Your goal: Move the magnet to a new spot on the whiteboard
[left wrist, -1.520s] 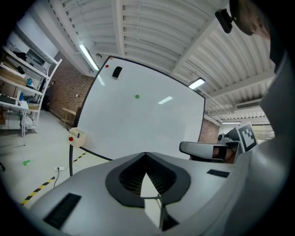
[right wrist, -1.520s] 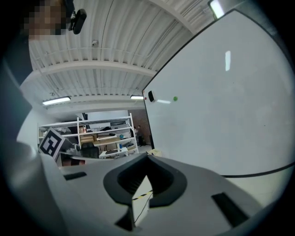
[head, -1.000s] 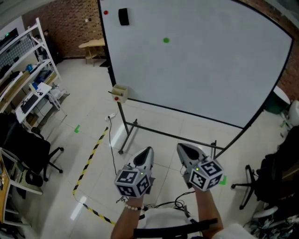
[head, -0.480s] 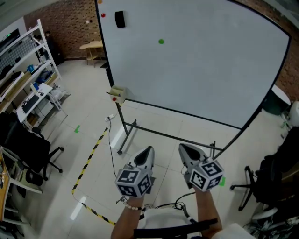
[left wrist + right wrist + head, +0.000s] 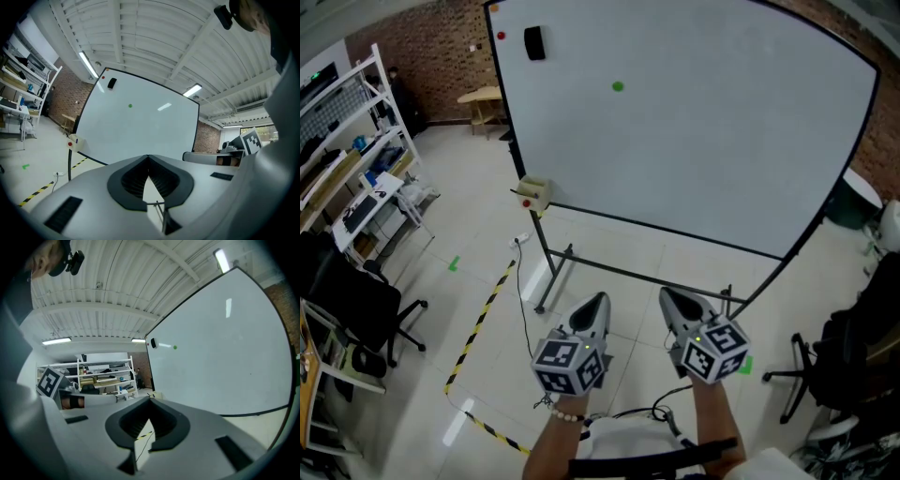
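Note:
A small green magnet [image 5: 618, 86] sticks on the upper middle of the whiteboard [image 5: 703, 141]. A red magnet [image 5: 500, 37] sits in the board's top left corner, beside a black eraser [image 5: 533, 43]. Both grippers hang low in front of me, well short of the board. My left gripper [image 5: 595, 305] is shut with nothing in it; from it the green magnet [image 5: 130, 106] shows far ahead. My right gripper [image 5: 670, 298] is also shut and empty, and it sees the green magnet [image 5: 175, 347] and eraser [image 5: 152, 343] at a distance.
The board stands on a black metal frame [image 5: 551, 272] with feet on the tiled floor. A small tray [image 5: 532, 193] with a red item hangs at its lower left corner. Yellow-black floor tape [image 5: 478, 323], shelves [image 5: 356, 178] and office chairs [image 5: 347, 300] are to the left.
The board and its magnets have drifted slightly left in the head view. Both grippers hold the same place and stay shut.

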Demonstrator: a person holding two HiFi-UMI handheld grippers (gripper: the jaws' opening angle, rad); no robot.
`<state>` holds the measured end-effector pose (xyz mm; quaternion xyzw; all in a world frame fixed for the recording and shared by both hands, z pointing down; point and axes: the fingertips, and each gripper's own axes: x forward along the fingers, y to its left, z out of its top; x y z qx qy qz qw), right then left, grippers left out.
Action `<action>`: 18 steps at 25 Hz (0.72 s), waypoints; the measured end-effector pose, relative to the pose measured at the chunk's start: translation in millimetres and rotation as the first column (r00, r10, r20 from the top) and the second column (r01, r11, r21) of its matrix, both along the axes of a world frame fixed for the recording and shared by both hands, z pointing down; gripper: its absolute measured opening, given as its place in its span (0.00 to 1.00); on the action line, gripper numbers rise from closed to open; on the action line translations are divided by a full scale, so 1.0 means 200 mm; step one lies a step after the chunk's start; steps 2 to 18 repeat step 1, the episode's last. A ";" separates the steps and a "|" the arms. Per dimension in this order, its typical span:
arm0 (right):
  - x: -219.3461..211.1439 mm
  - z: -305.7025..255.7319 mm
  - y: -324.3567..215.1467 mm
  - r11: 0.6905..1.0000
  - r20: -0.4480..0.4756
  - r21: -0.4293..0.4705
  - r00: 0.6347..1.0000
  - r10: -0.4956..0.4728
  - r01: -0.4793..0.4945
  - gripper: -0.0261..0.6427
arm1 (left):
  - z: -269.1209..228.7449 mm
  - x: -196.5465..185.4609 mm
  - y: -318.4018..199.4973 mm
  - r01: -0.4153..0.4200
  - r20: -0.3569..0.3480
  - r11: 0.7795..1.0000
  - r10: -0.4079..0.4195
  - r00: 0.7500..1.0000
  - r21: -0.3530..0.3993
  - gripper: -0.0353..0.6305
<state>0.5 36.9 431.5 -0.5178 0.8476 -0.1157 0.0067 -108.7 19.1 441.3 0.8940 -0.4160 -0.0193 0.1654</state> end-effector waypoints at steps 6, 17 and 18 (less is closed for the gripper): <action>0.00 0.00 0.00 1.000 0.000 0.001 1.000 0.001 -0.001 0.05 | 0.00 0.00 0.00 -0.001 0.000 1.000 0.001 1.000 0.001 0.06; 0.00 0.00 0.00 1.000 0.000 0.001 1.000 0.001 -0.001 0.05 | 0.00 0.00 0.00 -0.001 0.000 1.000 0.001 1.000 0.001 0.06; 0.00 0.00 0.00 1.000 0.000 0.001 1.000 0.001 -0.001 0.05 | 0.00 0.00 0.00 -0.001 0.000 1.000 0.001 1.000 0.001 0.06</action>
